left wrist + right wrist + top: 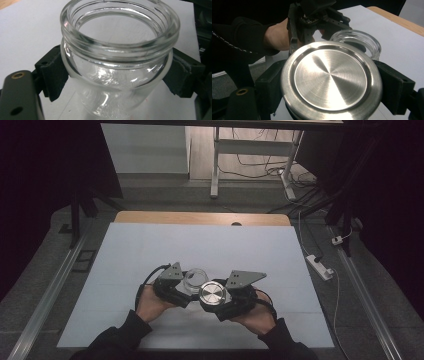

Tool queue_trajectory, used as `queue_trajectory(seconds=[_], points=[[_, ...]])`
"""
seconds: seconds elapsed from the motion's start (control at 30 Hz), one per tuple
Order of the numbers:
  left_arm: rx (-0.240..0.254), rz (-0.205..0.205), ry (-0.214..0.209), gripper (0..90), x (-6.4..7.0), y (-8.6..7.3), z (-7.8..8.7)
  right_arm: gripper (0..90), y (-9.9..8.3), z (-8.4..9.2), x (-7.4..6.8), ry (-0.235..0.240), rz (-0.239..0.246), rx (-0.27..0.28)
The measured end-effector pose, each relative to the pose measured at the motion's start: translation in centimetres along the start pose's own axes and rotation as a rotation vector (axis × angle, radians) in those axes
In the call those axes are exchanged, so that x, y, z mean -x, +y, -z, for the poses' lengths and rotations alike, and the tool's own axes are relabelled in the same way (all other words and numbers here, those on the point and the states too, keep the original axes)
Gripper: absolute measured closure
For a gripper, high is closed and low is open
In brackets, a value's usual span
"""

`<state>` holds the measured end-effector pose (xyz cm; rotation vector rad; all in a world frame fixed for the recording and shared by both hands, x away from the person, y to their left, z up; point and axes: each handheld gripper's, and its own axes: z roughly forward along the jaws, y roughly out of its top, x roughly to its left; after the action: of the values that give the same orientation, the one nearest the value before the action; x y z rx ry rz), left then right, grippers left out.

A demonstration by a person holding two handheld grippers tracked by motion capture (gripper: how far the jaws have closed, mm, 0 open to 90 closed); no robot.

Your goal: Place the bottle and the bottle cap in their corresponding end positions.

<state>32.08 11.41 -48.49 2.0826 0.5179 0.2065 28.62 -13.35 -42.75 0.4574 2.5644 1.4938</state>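
A clear, empty glass jar [117, 50] with an open threaded mouth stands upright on the white sheet, and my left gripper [117, 75] is shut on its body, one black pad on each side. In the high view the jar [195, 278] sits just left of a round brushed-metal lid [214, 295]. My right gripper [333, 83] is shut on that lid [332, 75], holding it flat side up by its rim, close beside the jar [358, 40]. In the right gripper view the left gripper [317, 17] and the hand [277, 35] holding it lie beyond the lid.
A white sheet [200, 245] covers the wooden table [200, 217]; both hands work near its front middle. A power strip [320, 266] and cables lie on the floor to the right. A desk frame [215, 165] stands behind the table.
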Motion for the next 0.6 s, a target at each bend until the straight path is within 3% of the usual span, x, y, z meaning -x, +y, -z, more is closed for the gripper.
queue_trajectory(seconds=[0.6], points=[[0.011,0.001,0.042,16.1,-1.8,0.7,0.1,18.4,-1.6,-0.5,-0.5,0.006,0.004,-0.022]])
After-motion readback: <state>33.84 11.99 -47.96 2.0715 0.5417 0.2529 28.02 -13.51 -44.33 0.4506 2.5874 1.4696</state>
